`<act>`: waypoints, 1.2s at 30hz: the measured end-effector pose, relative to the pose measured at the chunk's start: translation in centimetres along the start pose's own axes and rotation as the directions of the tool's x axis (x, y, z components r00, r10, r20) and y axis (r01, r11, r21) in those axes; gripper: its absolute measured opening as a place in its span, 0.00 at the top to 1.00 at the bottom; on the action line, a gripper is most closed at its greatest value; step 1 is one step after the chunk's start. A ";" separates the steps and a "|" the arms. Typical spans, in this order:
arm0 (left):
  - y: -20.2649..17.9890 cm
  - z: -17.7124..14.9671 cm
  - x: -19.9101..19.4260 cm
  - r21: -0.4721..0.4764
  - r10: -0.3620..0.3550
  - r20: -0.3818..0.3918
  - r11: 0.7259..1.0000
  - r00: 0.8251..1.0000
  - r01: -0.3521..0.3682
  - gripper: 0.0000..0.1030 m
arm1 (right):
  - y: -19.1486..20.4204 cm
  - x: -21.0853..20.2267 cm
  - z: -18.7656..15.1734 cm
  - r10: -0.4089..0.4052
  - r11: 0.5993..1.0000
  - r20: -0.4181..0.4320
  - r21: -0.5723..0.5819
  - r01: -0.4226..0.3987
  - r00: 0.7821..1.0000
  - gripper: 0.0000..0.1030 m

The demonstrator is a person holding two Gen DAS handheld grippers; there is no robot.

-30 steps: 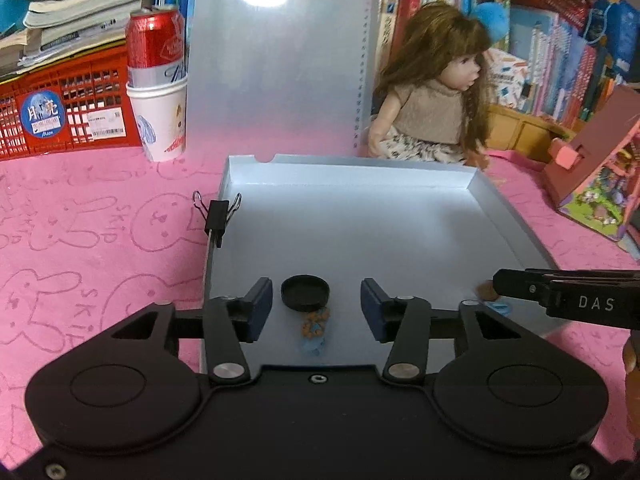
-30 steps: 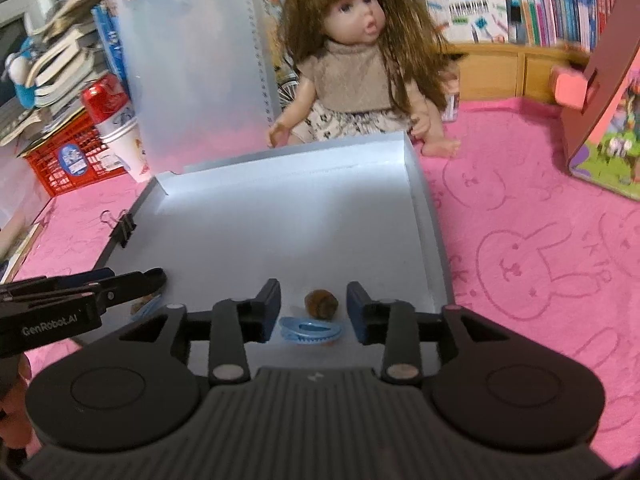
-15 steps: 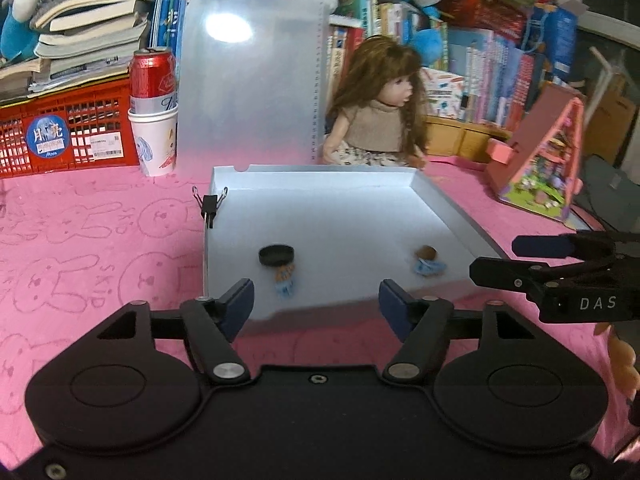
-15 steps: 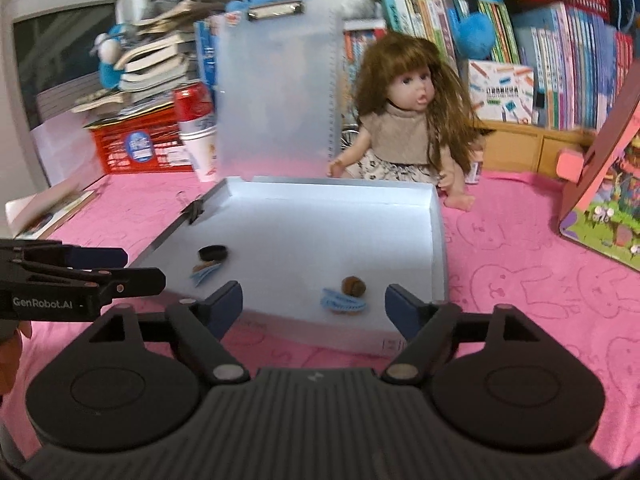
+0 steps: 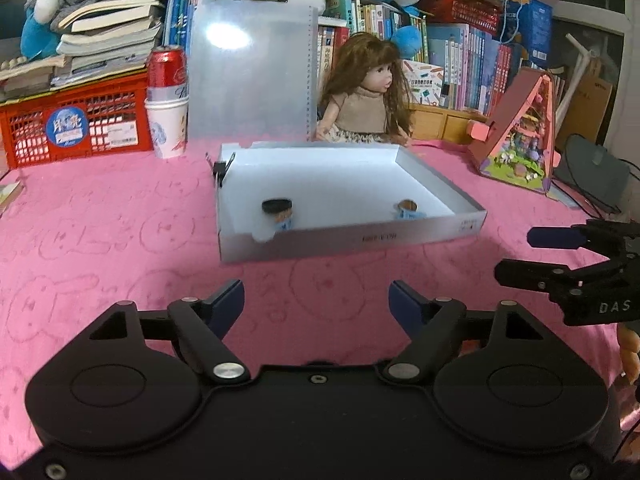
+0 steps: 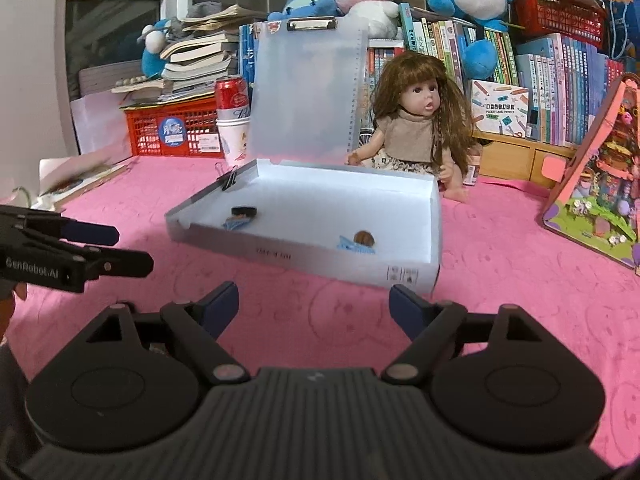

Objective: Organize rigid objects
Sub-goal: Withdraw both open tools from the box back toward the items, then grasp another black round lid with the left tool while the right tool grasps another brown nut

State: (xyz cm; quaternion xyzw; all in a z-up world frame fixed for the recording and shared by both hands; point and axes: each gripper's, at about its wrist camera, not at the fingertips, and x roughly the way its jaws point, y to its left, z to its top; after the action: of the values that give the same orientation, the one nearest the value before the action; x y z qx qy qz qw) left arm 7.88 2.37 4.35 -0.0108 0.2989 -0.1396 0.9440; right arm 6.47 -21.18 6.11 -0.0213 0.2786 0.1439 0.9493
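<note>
Pink cloth (image 5: 120, 220) carries white tray (image 5: 352, 236) holding black cap (image 5: 277, 205).

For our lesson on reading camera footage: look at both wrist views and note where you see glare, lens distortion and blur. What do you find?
Left wrist view: a bright glare spot sits on the translucent clipboard, and the tray floor is washed out white; straight edges bow towards the dark rounded corners. Right wrist view: the same fisheye bowing, and the papers at the left edge look smeared.
</note>
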 end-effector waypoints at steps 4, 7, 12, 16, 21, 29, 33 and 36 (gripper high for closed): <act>0.5 -1.4 -0.9 -0.010 0.004 -0.014 1.000 1.000 -0.004 0.25 | -0.1 -1.3 -1.6 -0.007 1.000 0.014 0.007 0.007 1.000 0.13; 0.8 -2.3 -1.6 -0.009 0.006 -0.022 1.000 1.000 -0.006 0.27 | -0.3 -2.2 -2.7 -0.008 1.000 0.023 0.017 0.008 1.000 0.13; 0.7 -3.6 -2.2 0.009 0.000 -0.035 1.000 0.999 0.001 0.29 | -0.2 -3.1 -4.6 -0.002 1.000 0.004 -0.014 0.002 1.000 0.14; 0.6 -4.1 -2.2 0.021 0.002 -0.038 1.000 0.999 -0.001 0.31 | 0.4 -3.5 -5.6 0.006 0.998 -0.002 -0.055 -0.006 1.000 0.14; 0.1 -4.5 -1.6 0.049 0.009 -0.052 0.999 0.999 -0.006 0.34 | 1.1 -3.3 -6.0 -0.022 0.995 0.006 -0.097 0.023 1.000 0.19; -0.5 -5.2 -0.8 0.071 0.035 -0.059 0.997 0.998 -0.031 0.38 | 1.7 -2.6 -6.7 -0.034 0.995 0.000 -0.096 0.034 0.999 0.36; -0.9 -5.3 -0.5 0.087 0.055 -0.045 0.995 0.997 -0.050 0.41 | 2.0 -2.6 -6.9 -0.028 0.996 0.005 -0.087 0.029 1.000 0.49; -0.9 -5.3 -0.3 0.086 0.064 -0.036 0.994 0.997 -0.060 0.46 | 2.0 -2.5 -6.9 -0.019 0.997 0.002 -0.076 0.019 1.000 0.56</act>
State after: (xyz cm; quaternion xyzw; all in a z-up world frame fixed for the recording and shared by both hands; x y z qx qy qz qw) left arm 4.34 1.90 0.26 0.0414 0.3110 -0.1229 0.9415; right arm 0.22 -20.72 1.70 -0.0599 0.2720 0.1451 0.9494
